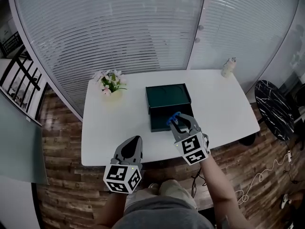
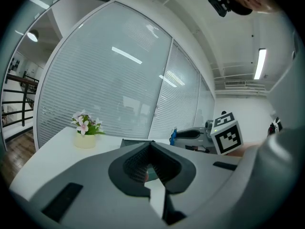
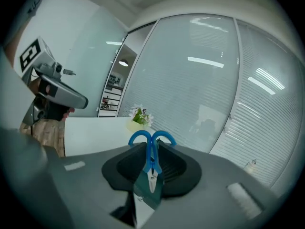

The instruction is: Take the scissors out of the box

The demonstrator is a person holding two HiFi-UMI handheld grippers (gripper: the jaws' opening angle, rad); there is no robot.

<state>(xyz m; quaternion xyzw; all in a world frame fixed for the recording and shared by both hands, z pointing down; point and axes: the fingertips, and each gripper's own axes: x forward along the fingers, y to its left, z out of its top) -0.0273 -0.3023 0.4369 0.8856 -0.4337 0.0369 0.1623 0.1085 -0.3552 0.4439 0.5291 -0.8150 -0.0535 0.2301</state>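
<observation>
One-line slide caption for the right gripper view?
Right tool shut on blue-handled scissors, handles pointing away; white table and flowers beyond.

Blue scissors [image 3: 151,162] in tool [image 3: 152,146], box [image 1: 167,95] open

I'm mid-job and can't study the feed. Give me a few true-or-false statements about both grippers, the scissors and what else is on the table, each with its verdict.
1. The right gripper is shut on the blue-handled scissors. True.
2. The left gripper is gripping the box. False: it sits by the near edge of the table, apart from the box, with its jaws together on nothing.
3. The flower pot stands to the right of the box in the head view. False: it stands to the left of the box, near the table's far left corner.
4. A bottle stands at the table's far right corner. True.
</observation>
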